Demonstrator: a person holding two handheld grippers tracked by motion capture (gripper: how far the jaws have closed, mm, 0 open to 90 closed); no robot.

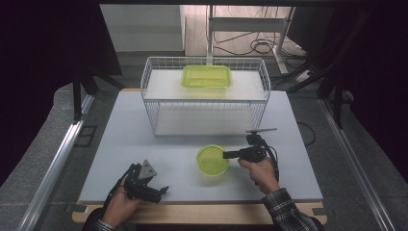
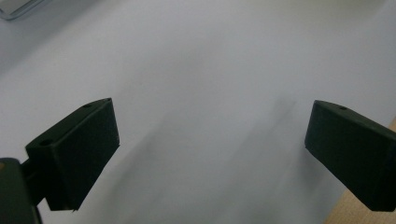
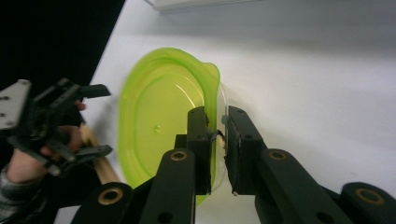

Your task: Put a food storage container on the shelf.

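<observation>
Left gripper (image 1: 161, 190) sits nearest, low at the table's (image 1: 120, 144) front edge, jaws spread wide with nothing between them. Right gripper (image 3: 218, 133) is pinched narrow on the near rim of the round green container (image 1: 212, 159), which sits mid-table just in front of the wire basket (image 1: 159, 103). Further back, a rectangular green container (image 1: 206, 76) rests on the basket's upper shelf.

The left tongs (image 2: 212, 149) stand wide apart, one black jaw at the lower left of the frame, the other at the lower right. Between them lies bare pale counter (image 2: 210, 70). A wooden edge (image 2: 357, 215) shows at the bottom right corner.
</observation>
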